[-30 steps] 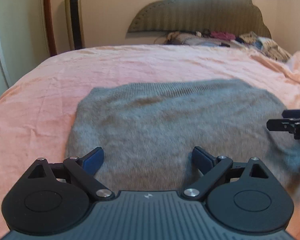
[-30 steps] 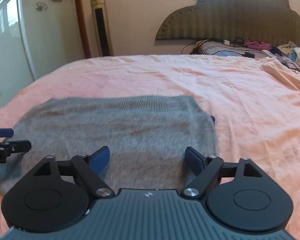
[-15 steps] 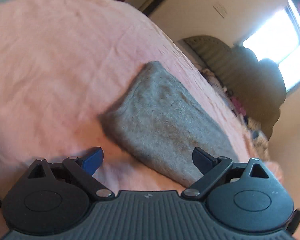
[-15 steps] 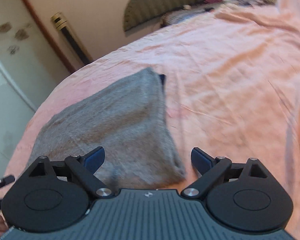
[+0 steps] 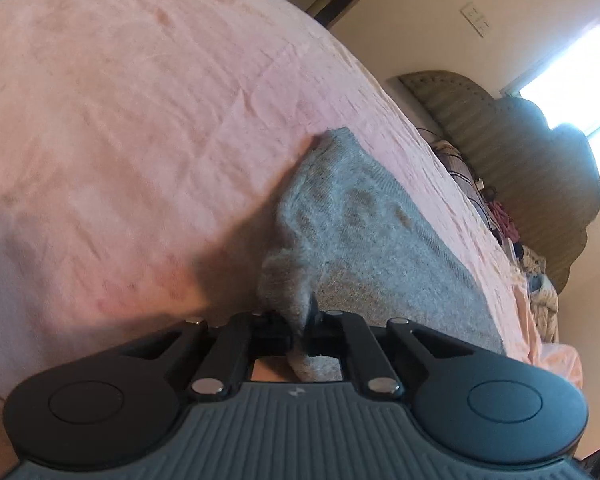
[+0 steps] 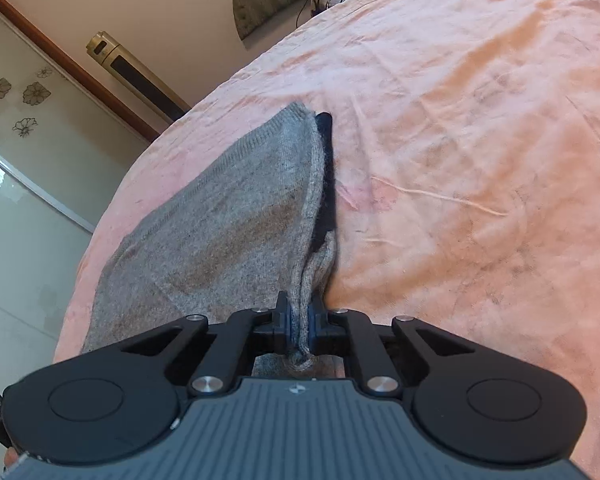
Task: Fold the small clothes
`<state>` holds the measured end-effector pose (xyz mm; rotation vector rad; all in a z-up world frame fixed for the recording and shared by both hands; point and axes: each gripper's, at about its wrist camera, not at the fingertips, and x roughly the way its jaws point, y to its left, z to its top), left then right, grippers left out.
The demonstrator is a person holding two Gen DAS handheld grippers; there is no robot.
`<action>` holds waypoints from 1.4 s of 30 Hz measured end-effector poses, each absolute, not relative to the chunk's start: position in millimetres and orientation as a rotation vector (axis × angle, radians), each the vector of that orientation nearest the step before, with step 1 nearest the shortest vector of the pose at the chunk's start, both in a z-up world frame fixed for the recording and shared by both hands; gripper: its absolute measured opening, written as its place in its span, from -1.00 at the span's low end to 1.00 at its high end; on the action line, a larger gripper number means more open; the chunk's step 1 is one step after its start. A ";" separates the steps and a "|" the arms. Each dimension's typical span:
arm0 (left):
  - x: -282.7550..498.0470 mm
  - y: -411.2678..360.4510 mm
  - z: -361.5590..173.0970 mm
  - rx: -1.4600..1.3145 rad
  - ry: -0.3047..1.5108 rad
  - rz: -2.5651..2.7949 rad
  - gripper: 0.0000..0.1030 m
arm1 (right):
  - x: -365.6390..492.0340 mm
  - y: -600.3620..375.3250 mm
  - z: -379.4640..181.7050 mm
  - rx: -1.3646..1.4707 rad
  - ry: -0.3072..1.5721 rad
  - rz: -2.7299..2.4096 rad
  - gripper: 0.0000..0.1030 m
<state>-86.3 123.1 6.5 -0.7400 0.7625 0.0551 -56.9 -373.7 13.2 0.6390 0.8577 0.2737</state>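
A grey knitted sweater (image 5: pixel 380 248) lies folded on the pink bedsheet (image 5: pixel 120 120). My left gripper (image 5: pixel 300 316) is rolled to one side and shut on the sweater's near left corner, and the cloth bunches up between the pads. In the right wrist view the sweater (image 6: pixel 228 216) stretches away to the left. My right gripper (image 6: pixel 299 316), also rolled, has its jaws closing on the near right corner, with the pads pressing the doubled grey edge. A dark blue bit of fabric (image 6: pixel 324 124) peeks out at the far right corner.
The pink sheet (image 6: pixel 460 120) spreads wide to the right of the sweater. A padded headboard (image 5: pixel 520 152) with a heap of clothes (image 5: pixel 540 280) stands at the bed's far end. Off the bed's left side are a tall gold tower appliance (image 6: pixel 136 72) and a glass door (image 6: pixel 20 140).
Both grippers rolled sideways, moved out to the sweater's near corners and went from wide open to clamped on the grey cloth. The pinched corners now bunch up off the sheet.
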 end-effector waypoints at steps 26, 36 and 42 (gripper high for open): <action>-81.4 90.9 1.4 -0.732 0.709 0.105 -0.70 | -38.4 -317.9 55.5 0.629 0.710 0.493 0.69; -70.3 -38.5 64.9 -0.262 0.521 -0.147 -0.90 | 35.9 -300.7 48.0 0.773 0.871 0.672 0.72; -88.4 -140.2 31.7 0.080 0.575 -0.426 -0.90 | 73.2 -317.3 21.8 0.885 0.949 0.682 0.75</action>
